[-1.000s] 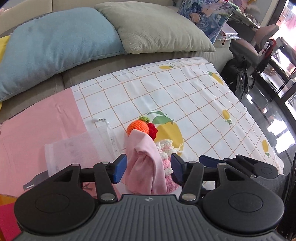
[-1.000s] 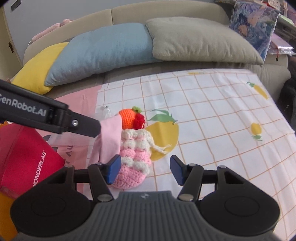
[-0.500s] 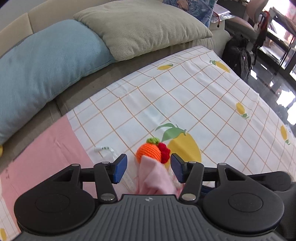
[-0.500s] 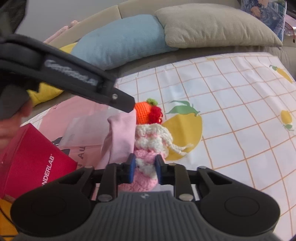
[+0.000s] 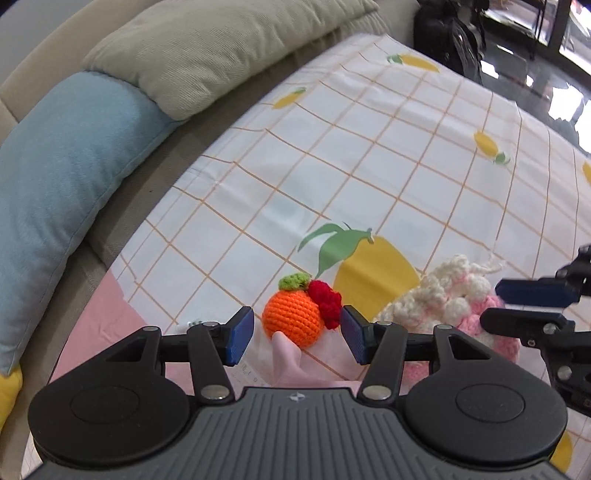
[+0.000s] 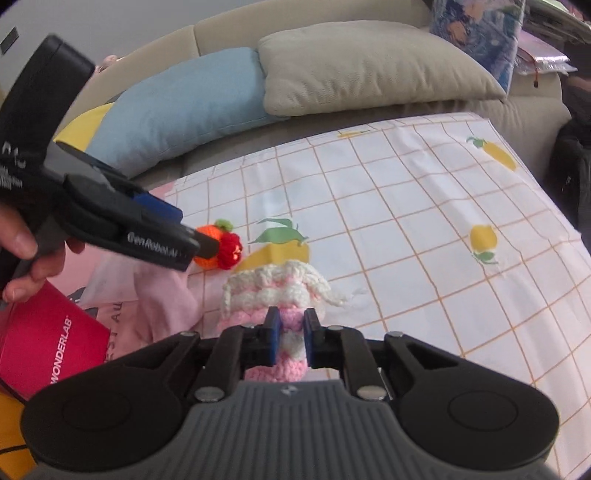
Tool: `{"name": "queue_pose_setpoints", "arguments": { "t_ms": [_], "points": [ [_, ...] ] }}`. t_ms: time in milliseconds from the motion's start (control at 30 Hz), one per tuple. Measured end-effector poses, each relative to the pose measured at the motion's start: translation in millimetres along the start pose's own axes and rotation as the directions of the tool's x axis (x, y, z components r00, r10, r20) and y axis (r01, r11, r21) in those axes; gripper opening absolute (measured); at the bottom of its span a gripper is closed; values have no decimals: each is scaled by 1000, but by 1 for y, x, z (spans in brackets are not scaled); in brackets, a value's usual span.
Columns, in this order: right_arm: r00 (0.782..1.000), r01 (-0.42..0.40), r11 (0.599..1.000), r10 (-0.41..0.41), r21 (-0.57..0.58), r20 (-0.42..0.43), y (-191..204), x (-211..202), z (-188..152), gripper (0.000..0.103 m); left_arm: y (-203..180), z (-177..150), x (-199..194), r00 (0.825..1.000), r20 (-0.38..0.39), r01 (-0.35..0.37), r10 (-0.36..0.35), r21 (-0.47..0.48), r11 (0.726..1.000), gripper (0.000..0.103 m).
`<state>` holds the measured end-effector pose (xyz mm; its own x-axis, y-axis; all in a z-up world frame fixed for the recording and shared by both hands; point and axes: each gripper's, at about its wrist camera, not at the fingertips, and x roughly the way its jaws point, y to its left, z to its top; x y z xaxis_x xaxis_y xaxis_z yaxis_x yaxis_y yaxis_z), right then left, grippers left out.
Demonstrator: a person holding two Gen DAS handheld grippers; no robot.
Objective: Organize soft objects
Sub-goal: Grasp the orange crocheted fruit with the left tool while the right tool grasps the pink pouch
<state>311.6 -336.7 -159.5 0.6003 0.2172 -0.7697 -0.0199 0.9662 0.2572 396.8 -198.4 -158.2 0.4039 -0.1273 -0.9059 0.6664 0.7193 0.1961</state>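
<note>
An orange crocheted fruit (image 5: 293, 317) with a green top and a red tuft lies on the checked sheet (image 5: 406, 155). My left gripper (image 5: 297, 338) is open, its blue pads on either side of the fruit, not touching. A pink cloth (image 5: 291, 362) lies just under it. My right gripper (image 6: 290, 332) is shut on the pink-and-white crocheted pouch (image 6: 275, 291); the pouch also shows in the left wrist view (image 5: 450, 299). The fruit shows in the right wrist view (image 6: 212, 243), partly behind the left gripper (image 6: 195, 242).
Blue pillow (image 5: 55, 173) and beige pillow (image 5: 221, 48) line the sofa back. A red box (image 6: 40, 350) marked WONDERLAB sits at the left. A clear plastic bag (image 6: 107, 273) lies under the pink cloth (image 6: 166, 302). Black bag (image 5: 450, 33) beyond the sheet's far corner.
My left gripper moved forward past the pink cloth until its open pads flank the orange fruit. My right gripper closed on the crocheted pouch.
</note>
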Motion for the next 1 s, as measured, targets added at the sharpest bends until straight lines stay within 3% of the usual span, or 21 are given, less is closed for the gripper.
{"name": "queue_pose_setpoints", "arguments": {
  "t_ms": [100,200,333,400,767,1000],
  "points": [
    [998,-56,998,57,39,-10,-4,4,0,51,-2,-1,11,1000,-24,-12,12,19,1000,63],
    [997,-73,997,73,10,-13,3,8,-2,59,0,0,16,1000,-28,-6,6,2,1000,62],
    [996,-82,996,82,-17,-38,12,19,-8,74,-1,3,15,1000,-13,-6,6,-14,1000,50],
    [997,-63,998,62,-23,-38,15,24,-10,75,0,5,9,1000,7,-12,12,-41,999,44],
    [1000,15,987,-14,-159,6,29,37,-25,71,5,8,-58,991,131,60,-34,-202,978,44],
    [1000,23,985,-21,-170,15,31,31,-30,47,-9,-17,-113,982,178,107,-58,-282,953,44]
  ]
}}
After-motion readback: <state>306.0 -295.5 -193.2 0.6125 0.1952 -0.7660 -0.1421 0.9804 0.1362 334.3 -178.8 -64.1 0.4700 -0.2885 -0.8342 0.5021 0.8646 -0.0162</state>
